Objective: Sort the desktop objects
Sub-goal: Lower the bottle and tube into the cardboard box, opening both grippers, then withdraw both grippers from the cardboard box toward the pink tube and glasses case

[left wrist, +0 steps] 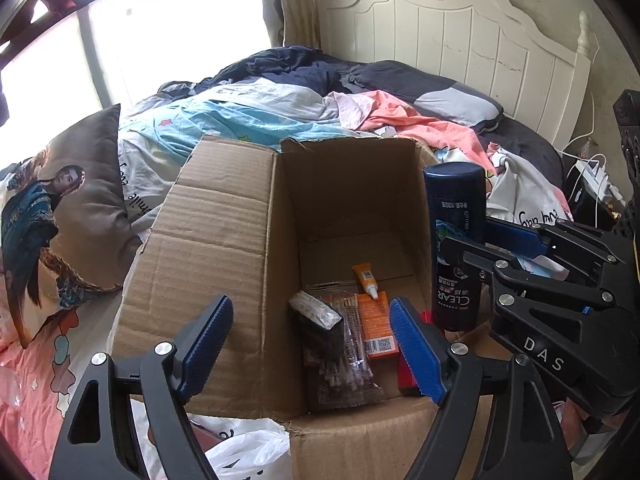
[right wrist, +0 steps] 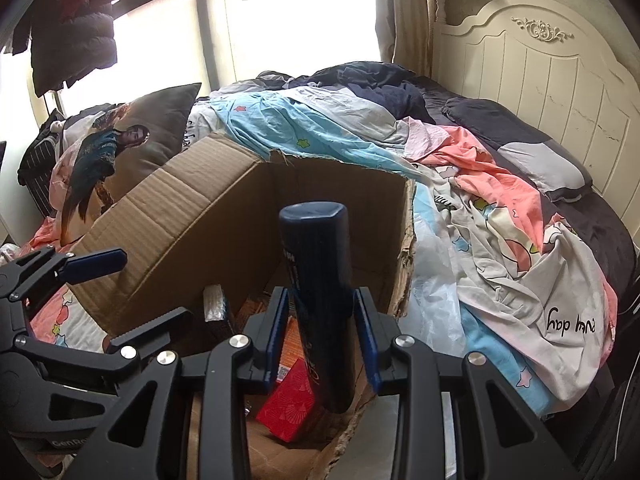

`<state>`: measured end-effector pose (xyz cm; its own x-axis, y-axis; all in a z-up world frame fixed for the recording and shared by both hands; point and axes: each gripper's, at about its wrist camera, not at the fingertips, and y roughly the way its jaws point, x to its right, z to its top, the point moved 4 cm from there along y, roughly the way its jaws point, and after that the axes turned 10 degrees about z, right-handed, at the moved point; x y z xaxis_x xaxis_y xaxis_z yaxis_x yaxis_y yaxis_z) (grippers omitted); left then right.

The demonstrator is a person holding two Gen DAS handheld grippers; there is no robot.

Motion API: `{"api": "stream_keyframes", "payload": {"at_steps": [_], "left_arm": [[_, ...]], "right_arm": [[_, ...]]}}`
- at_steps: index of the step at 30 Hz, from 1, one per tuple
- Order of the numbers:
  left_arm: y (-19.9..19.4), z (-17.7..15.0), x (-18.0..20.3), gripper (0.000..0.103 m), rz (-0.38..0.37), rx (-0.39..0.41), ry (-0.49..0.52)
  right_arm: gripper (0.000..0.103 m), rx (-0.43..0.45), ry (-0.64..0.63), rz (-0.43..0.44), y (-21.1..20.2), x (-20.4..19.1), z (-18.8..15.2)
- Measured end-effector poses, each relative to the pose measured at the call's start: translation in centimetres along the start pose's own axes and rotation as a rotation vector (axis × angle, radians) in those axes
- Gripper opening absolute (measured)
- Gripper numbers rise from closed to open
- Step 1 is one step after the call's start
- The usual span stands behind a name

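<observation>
An open cardboard box (left wrist: 224, 240) sits on the bed; it also shows in the right wrist view (right wrist: 192, 216). Inside lie an orange tube (left wrist: 366, 278), an orange packet (left wrist: 374, 330), a bag of cotton swabs (left wrist: 352, 356), a dark wrapped block (left wrist: 316, 320) and a red box (right wrist: 290, 404). My right gripper (right wrist: 322, 340) is shut on a dark blue CLEAR shampoo bottle (right wrist: 320, 280), held upside down over the box's right side; the bottle also shows in the left wrist view (left wrist: 456, 240). My left gripper (left wrist: 308, 352) is open and empty over the box's near edge.
Crumpled bedding and clothes (right wrist: 500, 216) cover the bed around the box. A printed pillow (left wrist: 52, 208) lies at the left. A white plastic bag (left wrist: 248, 452) lies in front of the box. A white headboard (left wrist: 460, 36) stands behind, with a power strip and cables (left wrist: 596, 176) at the right.
</observation>
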<state>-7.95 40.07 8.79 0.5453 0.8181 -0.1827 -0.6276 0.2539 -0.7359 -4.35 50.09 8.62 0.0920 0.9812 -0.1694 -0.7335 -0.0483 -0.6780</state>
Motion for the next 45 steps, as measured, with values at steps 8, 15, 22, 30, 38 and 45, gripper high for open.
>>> {"api": "stream_keyframes", "payload": {"at_steps": [8, 15, 22, 30, 38, 45], "left_arm": [[-1.0, -0.4, -0.6, 0.083, 0.009, 0.008, -0.001], [-1.4, -1.1, -1.0, 0.083, 0.006, 0.006, -0.005], [-1.3, -1.8, -1.5, 0.083, 0.003, -0.005, -0.013], [-1.9, -2.8, -2.2, 0.083, 0.023, -0.005, -0.019], [-2.9, -3.5, -3.3, 0.083, 0.034, 0.002, -0.016], [-3.0, -4.9, -4.5, 0.083, 0.043, -0.016, -0.039]], "right_arm": [[0.051, 0.012, 0.010, -0.026, -0.7, -0.2, -0.1], [0.057, 0.003, 0.012, -0.028, -0.8, -0.7, -0.4], [0.060, -0.006, -0.001, -0.043, -0.8, -1.2, -0.6], [0.065, -0.018, 0.002, -0.035, -0.6, -2.1, -0.9], [0.066, -0.016, -0.008, -0.016, -0.7, -3.5, -1.3], [0.066, -0.028, -0.035, -0.001, -0.6, -5.0, -1.6]]}}
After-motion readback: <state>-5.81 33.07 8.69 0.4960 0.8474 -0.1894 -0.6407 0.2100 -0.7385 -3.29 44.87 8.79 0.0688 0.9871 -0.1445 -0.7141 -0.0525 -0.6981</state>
